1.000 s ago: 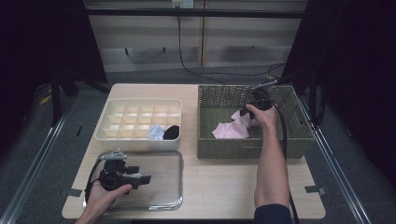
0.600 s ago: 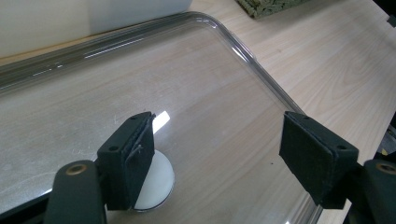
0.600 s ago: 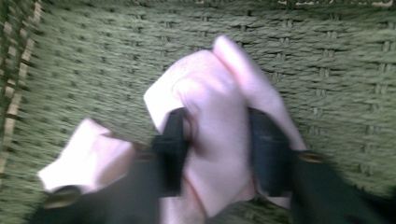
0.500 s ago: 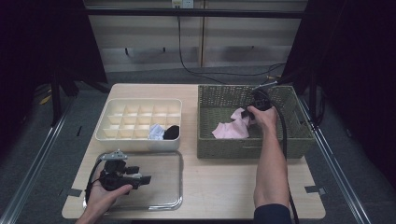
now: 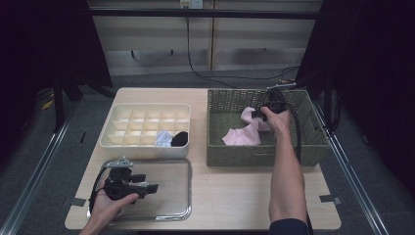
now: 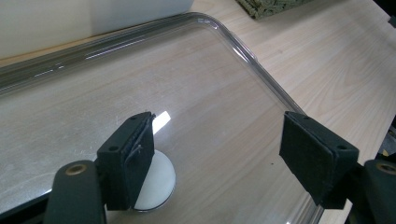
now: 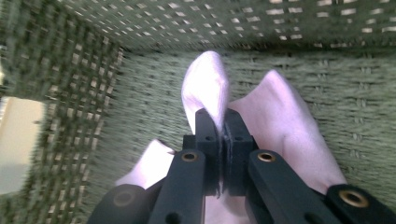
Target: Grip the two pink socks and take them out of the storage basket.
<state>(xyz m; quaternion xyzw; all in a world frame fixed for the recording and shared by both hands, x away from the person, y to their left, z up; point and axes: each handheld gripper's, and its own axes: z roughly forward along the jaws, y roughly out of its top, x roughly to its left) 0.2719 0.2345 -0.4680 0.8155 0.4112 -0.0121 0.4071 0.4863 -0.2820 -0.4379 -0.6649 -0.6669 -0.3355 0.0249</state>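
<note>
the right claw (image 7: 223,128) is clamped on a pink cloth (image 5: 243,133) inside the green basket (image 5: 215,152). the left claw (image 6: 224,161) gapes wide and empty over the clear tray (image 6: 243,46) on the tabletop (image 5: 230,191).

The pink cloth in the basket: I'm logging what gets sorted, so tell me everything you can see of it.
The pink cloth is pale pink, soft fabric, maybe a sock, crumpled in loose folds. It lies inside the green woven basket, partly lifted. The right gripper is shut on one fold, which stands up between its jaws, while the rest drapes onto the basket floor. Nothing else touches it.
</note>
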